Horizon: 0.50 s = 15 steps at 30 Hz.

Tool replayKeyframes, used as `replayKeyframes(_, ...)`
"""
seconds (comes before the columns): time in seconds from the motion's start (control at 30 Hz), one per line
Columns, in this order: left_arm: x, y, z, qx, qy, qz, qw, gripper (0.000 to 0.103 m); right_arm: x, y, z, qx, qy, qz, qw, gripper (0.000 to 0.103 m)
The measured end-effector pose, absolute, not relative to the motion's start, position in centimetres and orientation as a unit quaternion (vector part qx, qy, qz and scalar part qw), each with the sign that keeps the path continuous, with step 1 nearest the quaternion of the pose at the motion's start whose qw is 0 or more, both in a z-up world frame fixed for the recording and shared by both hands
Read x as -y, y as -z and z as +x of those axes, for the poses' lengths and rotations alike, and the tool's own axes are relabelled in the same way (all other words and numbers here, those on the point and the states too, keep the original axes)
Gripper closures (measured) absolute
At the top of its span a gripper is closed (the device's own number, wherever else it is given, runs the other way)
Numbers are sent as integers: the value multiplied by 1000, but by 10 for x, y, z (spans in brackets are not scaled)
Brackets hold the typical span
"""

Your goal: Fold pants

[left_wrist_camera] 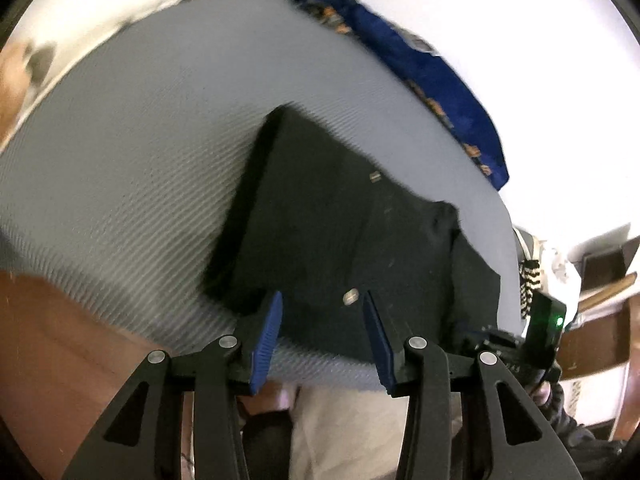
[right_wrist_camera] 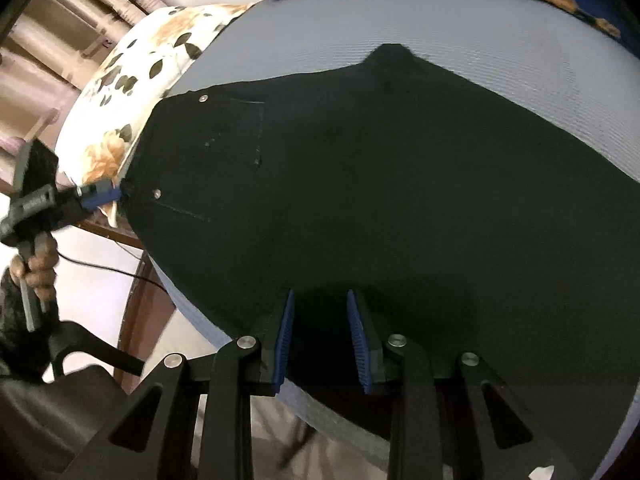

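Observation:
Black pants [left_wrist_camera: 344,232] lie flat on a grey-blue mattress [left_wrist_camera: 140,168], with rivets and pocket stitching showing. In the left wrist view my left gripper [left_wrist_camera: 322,300] is open, its blue pads at the near edge of the pants by a metal button [left_wrist_camera: 351,297]. In the right wrist view the pants [right_wrist_camera: 380,184] fill the middle. My right gripper [right_wrist_camera: 320,298] is open over their near edge. The left gripper [right_wrist_camera: 102,196] also shows at far left, at the waistband corner.
A blue patterned blanket [left_wrist_camera: 432,80] lies along the far edge of the mattress [right_wrist_camera: 500,32]. A floral pillow [right_wrist_camera: 132,92] sits at the left end. The wooden bed frame [left_wrist_camera: 60,340], a black chair [right_wrist_camera: 60,392] and a cable are by the near side.

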<state>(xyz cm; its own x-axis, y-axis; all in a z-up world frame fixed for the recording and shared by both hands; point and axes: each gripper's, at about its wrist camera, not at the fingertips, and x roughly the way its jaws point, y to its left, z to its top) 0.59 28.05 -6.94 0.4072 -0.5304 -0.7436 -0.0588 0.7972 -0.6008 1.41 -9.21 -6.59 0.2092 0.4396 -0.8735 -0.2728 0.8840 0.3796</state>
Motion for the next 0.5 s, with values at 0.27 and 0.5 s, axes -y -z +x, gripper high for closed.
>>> replayKeyframes(0.27, -314, 91, -8, -510, 191, -372, 752, 59, 81, 65, 21, -592, -225, 81, 770, 60)
replayKeyframes(0.5, -334, 110, -13, -512, 183, -411, 732, 59, 74, 64, 21, -595, -224, 76, 768, 54)
